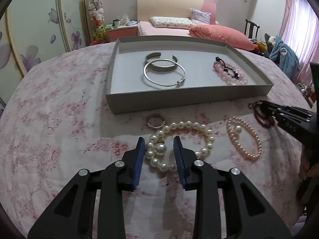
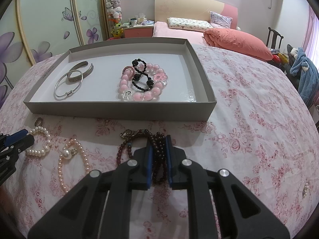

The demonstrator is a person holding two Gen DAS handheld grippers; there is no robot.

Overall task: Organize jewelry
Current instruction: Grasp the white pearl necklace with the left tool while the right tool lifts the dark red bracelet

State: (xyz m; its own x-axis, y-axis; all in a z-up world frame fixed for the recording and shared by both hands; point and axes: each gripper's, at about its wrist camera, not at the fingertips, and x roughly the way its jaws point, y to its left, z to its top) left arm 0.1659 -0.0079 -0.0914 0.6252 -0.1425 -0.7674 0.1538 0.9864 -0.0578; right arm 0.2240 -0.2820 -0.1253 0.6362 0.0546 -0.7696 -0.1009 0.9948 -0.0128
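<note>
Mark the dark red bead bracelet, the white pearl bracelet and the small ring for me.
dark red bead bracelet [image 2: 158, 149], right wrist view, strands between the fingers.
white pearl bracelet [image 1: 186, 125], left wrist view, far arc.
small ring [image 1: 155, 120], left wrist view, band's middle.

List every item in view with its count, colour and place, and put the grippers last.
tray: 1, grey, on the floral cloth.
silver bangles: 2, silver, left part of tray.
pink bead bracelet: 1, pink, right part of tray.
black bead bracelet: 1, black, lying on the pink one.
ring: 1, silver, on cloth in front of tray.
white pearl bracelet: 1, white, on cloth between left gripper fingers.
pink pearl bracelet: 1, pale pink, on cloth to its right.
dark red bead bracelet: 1, dark red, on cloth, clamped.
left gripper: 1, black and blue, open.
right gripper: 1, black and blue, shut on the beads.
</note>
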